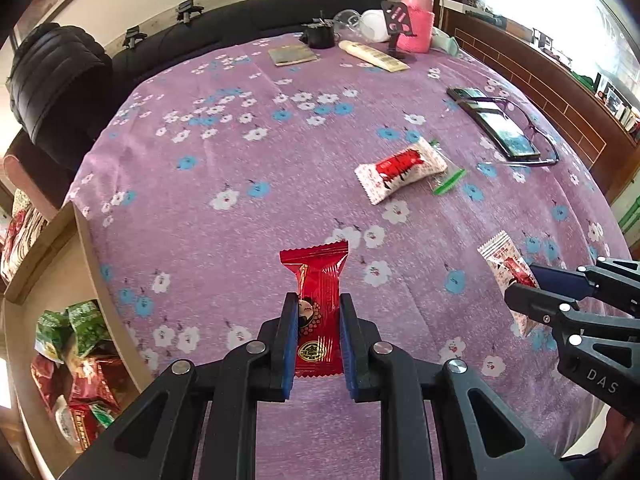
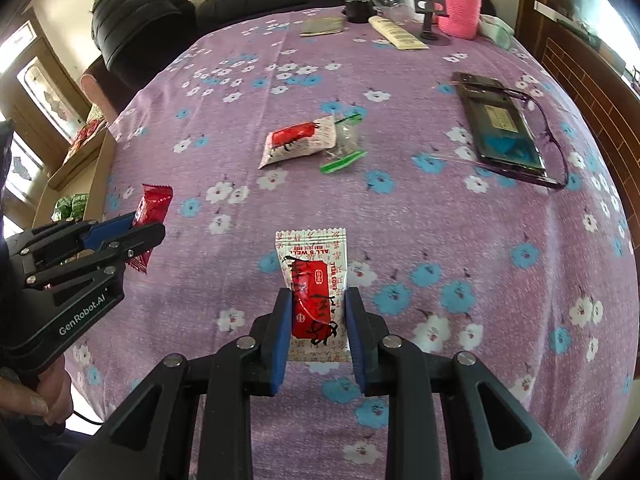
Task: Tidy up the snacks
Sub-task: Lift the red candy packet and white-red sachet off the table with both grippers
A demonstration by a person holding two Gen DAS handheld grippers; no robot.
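Note:
My left gripper (image 1: 318,312) is shut on a red snack packet (image 1: 316,280), held just above the purple flowered tablecloth (image 1: 224,152); it also shows in the right wrist view (image 2: 154,224). My right gripper (image 2: 318,304) is shut on a white-and-red snack packet (image 2: 314,276), also seen in the left wrist view (image 1: 506,268). A third white-and-red packet (image 1: 400,168) (image 2: 298,142) lies loose on the cloth beside a clear wrapper with green strips (image 2: 344,148).
A cardboard box (image 1: 86,248) holding green and red snack packets (image 1: 80,344) stands at the table's left edge. A phone (image 2: 504,128) and glasses (image 2: 556,140) lie at right. A pink bottle (image 2: 462,4), tube, phone stand and dark cup stand at the far edge.

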